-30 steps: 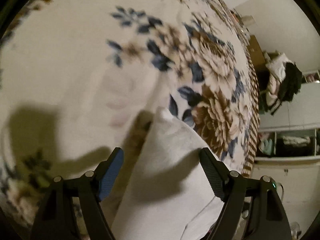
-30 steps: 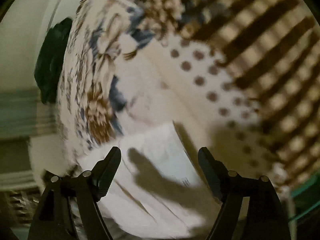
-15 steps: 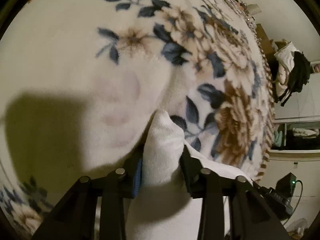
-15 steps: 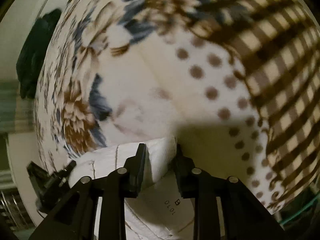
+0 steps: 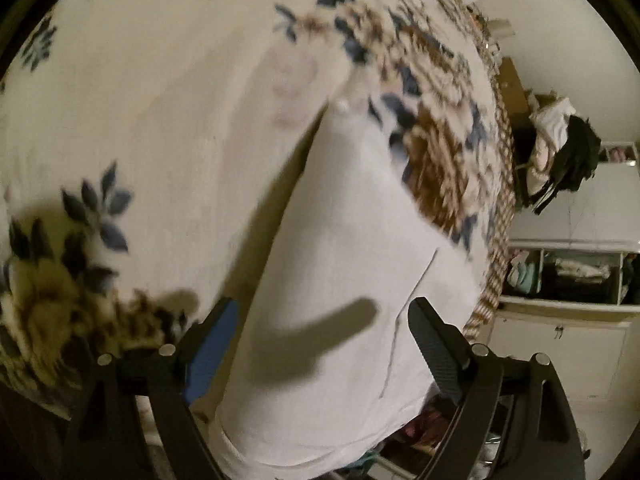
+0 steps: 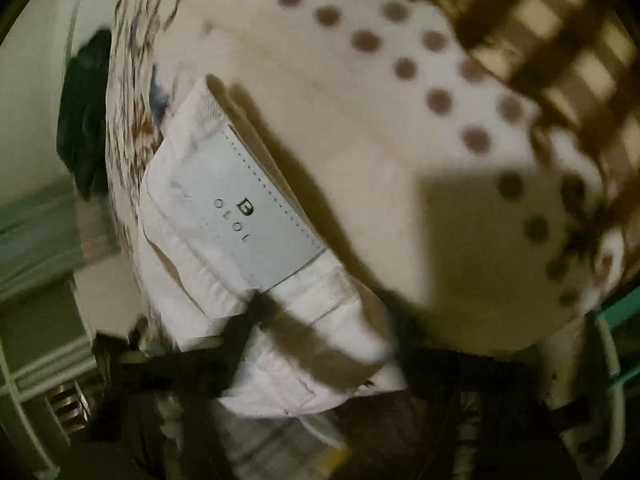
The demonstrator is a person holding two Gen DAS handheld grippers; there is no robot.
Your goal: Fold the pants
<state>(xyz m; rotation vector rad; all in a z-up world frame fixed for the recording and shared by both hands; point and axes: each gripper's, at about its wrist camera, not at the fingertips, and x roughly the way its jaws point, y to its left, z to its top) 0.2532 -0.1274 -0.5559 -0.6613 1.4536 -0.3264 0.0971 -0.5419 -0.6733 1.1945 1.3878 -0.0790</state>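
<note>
White pants [image 5: 340, 280] on floral bed blanket [image 5: 140, 120]; shelves [image 5: 572, 276] behind. Left gripper [image 5: 320, 332] fingers just opened wide; right fingers blurred, closing on waistband.

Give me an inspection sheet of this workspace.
Surface: floral blanket, dotted and checked towards one edge.
Job's things: white pants lying on it, label up.
Clutter: nothing seen.
Grippers: left gripper open, jaws just opened, pants between them but not pinched; right gripper blurred, jaws just closing, grip unclear.
Cables: nothing seen.
Surroundings: shelf, heap of clothes.
</note>
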